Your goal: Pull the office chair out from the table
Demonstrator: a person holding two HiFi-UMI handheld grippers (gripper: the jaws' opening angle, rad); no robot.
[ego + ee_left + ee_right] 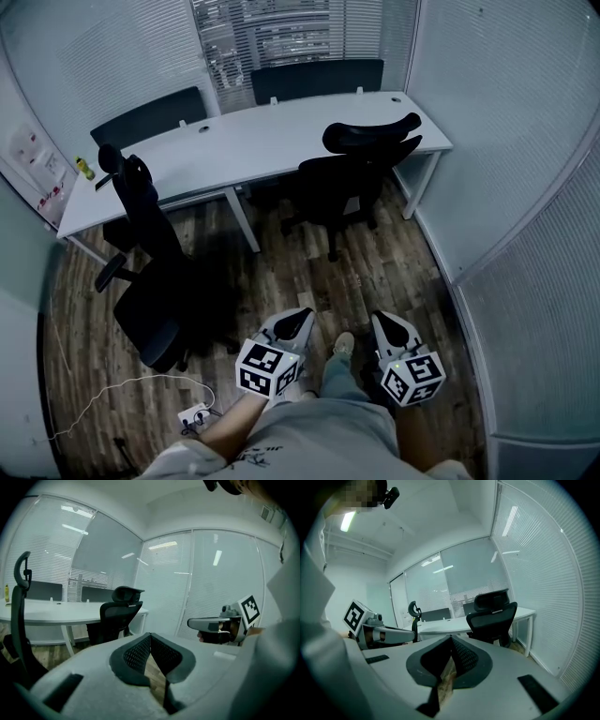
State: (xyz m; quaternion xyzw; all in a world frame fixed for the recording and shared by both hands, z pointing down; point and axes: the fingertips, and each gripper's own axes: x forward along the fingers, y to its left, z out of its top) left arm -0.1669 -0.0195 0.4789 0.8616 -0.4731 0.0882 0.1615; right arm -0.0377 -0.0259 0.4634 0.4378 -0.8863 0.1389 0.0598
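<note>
A black office chair (352, 178) stands tucked against the right part of the white table (281, 141); it also shows in the left gripper view (119, 613) and the right gripper view (493, 616). Both grippers hang low, well short of it, over the wooden floor. My left gripper (297, 319) (150, 635) is shut with nothing between its pads. My right gripper (386, 325) (451, 638) is likewise shut and empty. Each gripper shows in the other's view: the right gripper (220, 623), the left gripper (379, 632).
A second black chair (150, 272) stands away from the table at the left. Two more chairs (314, 77) sit behind the table. A yellow bottle (84, 167) is on its left end. A power strip (194, 415) with a cable lies on the floor. Glass walls with blinds close in.
</note>
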